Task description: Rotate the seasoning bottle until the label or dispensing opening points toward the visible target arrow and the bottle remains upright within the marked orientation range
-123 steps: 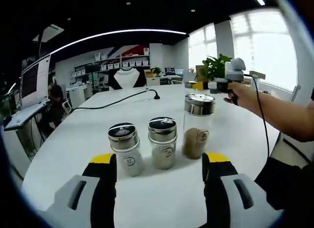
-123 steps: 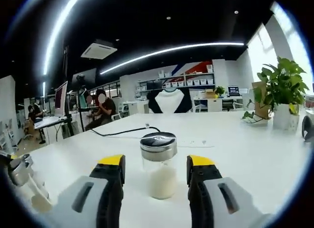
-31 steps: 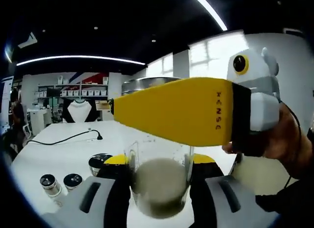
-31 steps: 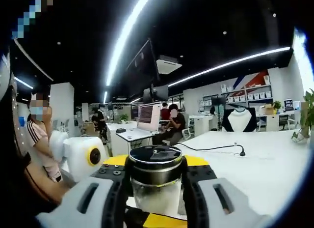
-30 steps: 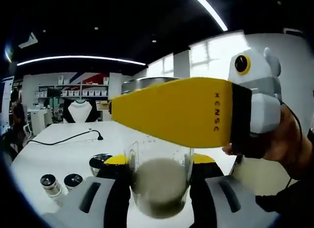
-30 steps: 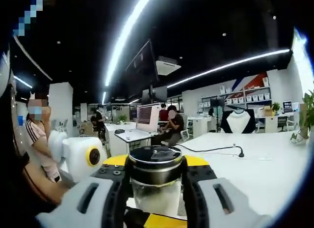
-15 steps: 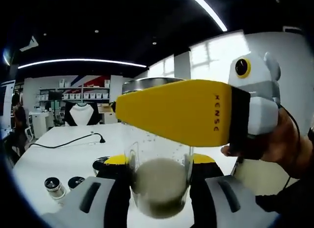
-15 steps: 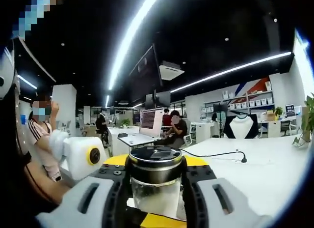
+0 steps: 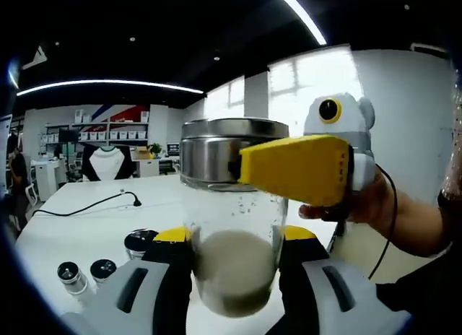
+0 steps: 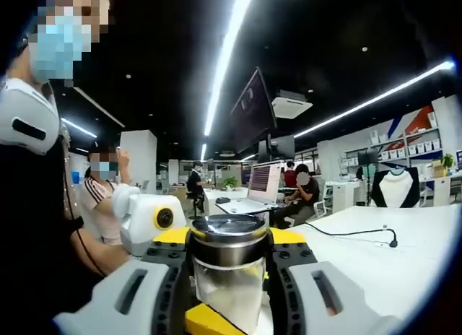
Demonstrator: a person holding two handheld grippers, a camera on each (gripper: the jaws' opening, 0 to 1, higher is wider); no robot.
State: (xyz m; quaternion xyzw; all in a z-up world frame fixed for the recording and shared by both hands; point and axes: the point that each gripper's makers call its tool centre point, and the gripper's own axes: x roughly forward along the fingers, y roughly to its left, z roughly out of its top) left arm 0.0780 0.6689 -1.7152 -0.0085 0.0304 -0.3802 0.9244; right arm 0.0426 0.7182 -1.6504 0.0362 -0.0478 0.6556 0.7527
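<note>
The seasoning bottle is a clear glass jar, part full of pale powder, with a wide steel lid. It is held up above the white table. My left gripper is shut on its glass body. In the left gripper view, the right gripper's yellow jaw clamps the lid from the right, held by a hand. In the right gripper view the lid sits between my right gripper, which is shut on it; the left gripper's yellow jaw shows below.
Three smaller shaker bottles stand on the table, lower left: two small ones and a nearer lid. A black cable crosses the table. A masked person is close on the left; others sit at desks behind.
In the left gripper view the right gripper's yellow jaw has swung round to the right, uncovering the steel lid. The right gripper view has turned left and up. Both keep their hold on the bottle.
</note>
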